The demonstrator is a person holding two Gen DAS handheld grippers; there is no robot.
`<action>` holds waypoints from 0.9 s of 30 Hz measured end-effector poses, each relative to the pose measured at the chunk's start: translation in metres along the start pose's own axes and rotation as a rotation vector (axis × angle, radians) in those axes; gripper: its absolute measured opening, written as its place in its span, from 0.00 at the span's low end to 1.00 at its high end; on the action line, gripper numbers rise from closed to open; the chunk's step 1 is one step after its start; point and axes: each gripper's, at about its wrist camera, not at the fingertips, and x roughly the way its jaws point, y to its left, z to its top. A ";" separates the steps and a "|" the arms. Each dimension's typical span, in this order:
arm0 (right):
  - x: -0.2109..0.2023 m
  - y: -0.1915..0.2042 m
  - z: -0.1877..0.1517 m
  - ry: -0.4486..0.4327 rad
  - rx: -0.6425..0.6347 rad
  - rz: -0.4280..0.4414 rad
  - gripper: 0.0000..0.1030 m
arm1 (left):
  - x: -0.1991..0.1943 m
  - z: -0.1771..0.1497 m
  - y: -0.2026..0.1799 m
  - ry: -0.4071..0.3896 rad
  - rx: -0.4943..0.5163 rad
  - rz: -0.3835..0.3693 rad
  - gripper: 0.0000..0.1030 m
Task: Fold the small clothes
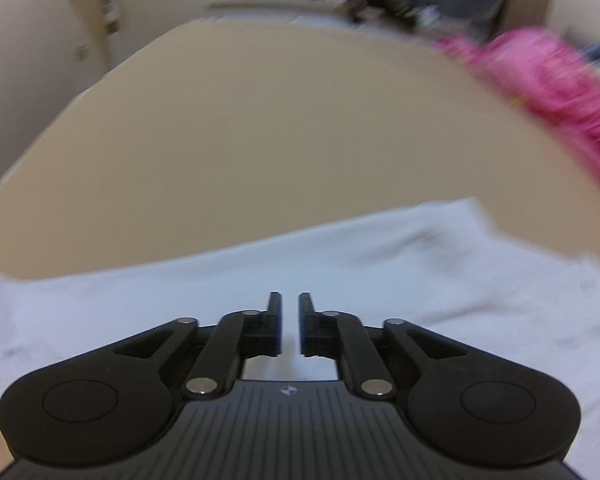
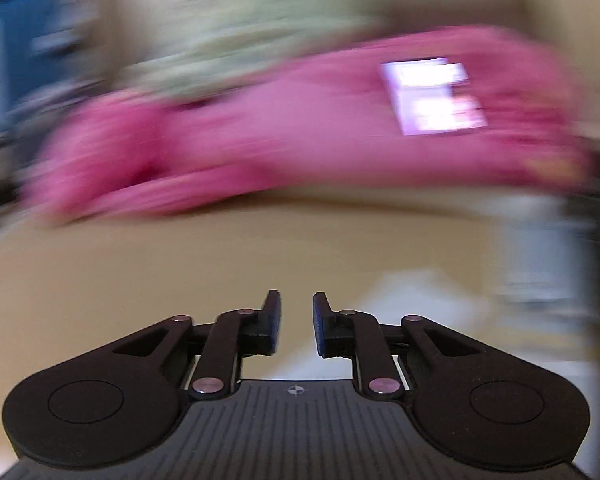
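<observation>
The left gripper (image 1: 289,322) is hovering over a white garment (image 1: 380,272), fingers a narrow gap apart, gripping nothing. The right gripper (image 2: 295,322), slightly parted and empty, is facing a pink garment (image 2: 300,136) (blurred) farther across the beige table (image 1: 259,128).

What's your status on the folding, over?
Left gripper nearly closed over white garment, nothing visibly pinched. Right gripper open, empty, facing pink garment. View blurred. Table between them bare.

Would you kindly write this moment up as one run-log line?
left gripper: narrow gap, empty, over white cloth garment | right gripper: open, empty | pink garment: on beige table, untouched | views blurred
</observation>
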 end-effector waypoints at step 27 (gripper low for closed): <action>0.009 0.267 -0.096 0.162 -0.595 0.691 0.10 | 0.063 0.065 -0.006 -0.165 0.220 -0.048 0.03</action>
